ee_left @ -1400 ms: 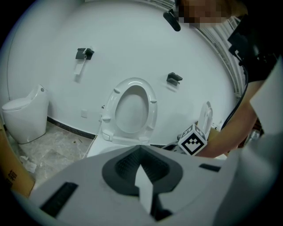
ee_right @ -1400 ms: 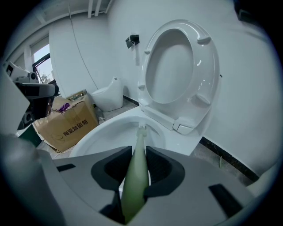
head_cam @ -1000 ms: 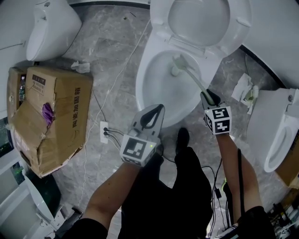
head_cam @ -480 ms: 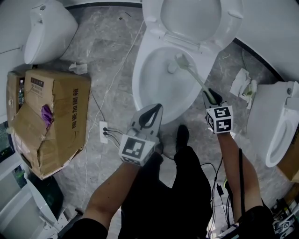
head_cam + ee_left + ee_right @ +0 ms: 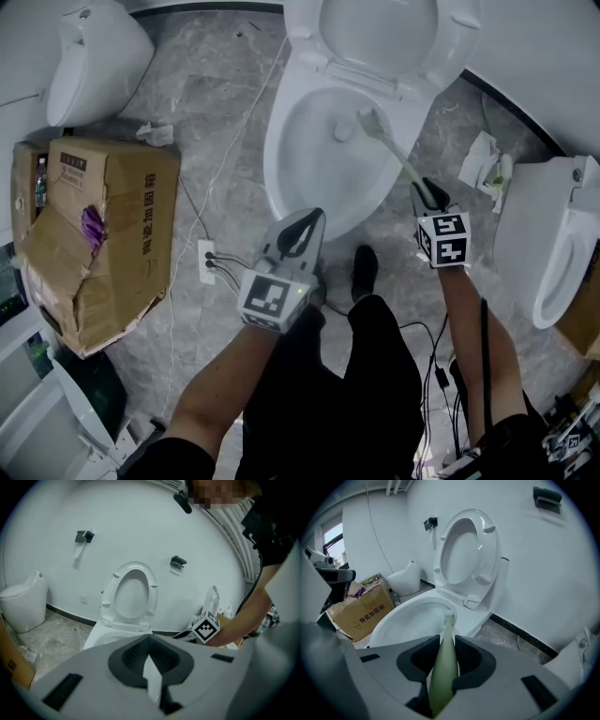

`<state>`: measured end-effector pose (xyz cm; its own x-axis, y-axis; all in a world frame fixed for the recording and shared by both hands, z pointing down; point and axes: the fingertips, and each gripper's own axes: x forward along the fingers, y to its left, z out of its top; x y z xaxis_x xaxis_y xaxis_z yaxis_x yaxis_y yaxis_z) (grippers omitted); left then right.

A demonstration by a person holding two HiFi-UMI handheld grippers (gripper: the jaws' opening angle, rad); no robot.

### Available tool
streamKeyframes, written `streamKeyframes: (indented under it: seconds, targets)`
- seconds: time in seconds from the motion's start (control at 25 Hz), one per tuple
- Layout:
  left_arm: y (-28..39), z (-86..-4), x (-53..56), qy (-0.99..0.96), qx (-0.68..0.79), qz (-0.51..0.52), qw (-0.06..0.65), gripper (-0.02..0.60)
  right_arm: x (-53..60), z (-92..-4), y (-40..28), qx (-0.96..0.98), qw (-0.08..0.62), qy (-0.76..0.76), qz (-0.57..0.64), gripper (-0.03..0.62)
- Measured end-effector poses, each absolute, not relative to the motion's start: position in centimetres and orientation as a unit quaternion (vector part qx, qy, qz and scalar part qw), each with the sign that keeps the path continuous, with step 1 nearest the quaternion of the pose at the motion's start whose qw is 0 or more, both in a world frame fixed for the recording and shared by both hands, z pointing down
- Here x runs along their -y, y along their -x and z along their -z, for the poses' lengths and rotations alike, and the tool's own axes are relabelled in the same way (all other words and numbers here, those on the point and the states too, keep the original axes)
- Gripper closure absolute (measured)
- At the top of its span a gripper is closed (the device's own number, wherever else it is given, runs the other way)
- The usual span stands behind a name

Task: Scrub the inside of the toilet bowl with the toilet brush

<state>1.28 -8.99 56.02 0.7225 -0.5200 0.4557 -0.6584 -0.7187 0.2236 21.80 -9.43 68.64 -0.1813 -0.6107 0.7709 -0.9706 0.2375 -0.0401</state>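
- Person point(image 5: 347, 394) in dark trousers stands nearest, both forearms out, one dark shoe point(image 5: 364, 272) just short of the bowl's near edge.
- Left gripper point(image 5: 315, 216): jaws shut tip to tip, nothing between them. It hangs over the grey marble floor point(image 5: 216, 112) at the near left of the bowl, aimed toward it, not touching it.
- Right gripper point(image 5: 443, 651): jaws nearly together, clamped on the pale green handle of the toilet brush point(image 5: 394, 150). It sits near right of the bowl, outside the rim.
- The brush handle slants from that gripper away and leftward over the rim; the bristle head is inside the toilet bowl point(image 5: 281, 159), at its far right inner wall. Contact with the wall is unclear.
- White power strip point(image 5: 208, 262) lies on the floor left of the left gripper, with a white cable point(image 5: 234, 150) running far along the bowl's left side.
- Battered cardboard box point(image 5: 103, 234) sits further left, well apart from the bowl.
- Crumpled paper point(image 5: 487, 173) lies right of the bowl, just beside a second toilet point(image 5: 544, 253) at the right edge.
- The seat point(image 5: 380, 33) is raised at the far end of the bowl.
- Small white fixture point(image 5: 94, 56) stands far left.
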Motion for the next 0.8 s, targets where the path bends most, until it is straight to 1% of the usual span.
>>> streamKeyframes:
  seconds: [0.8]
  targets:
    - [0.8,-55.1,6.7,-0.905,0.330,-0.190,0.189,0.572,5.7,-67.9,-21.6,0.706,0.333,-0.555,-0.289,0.488]
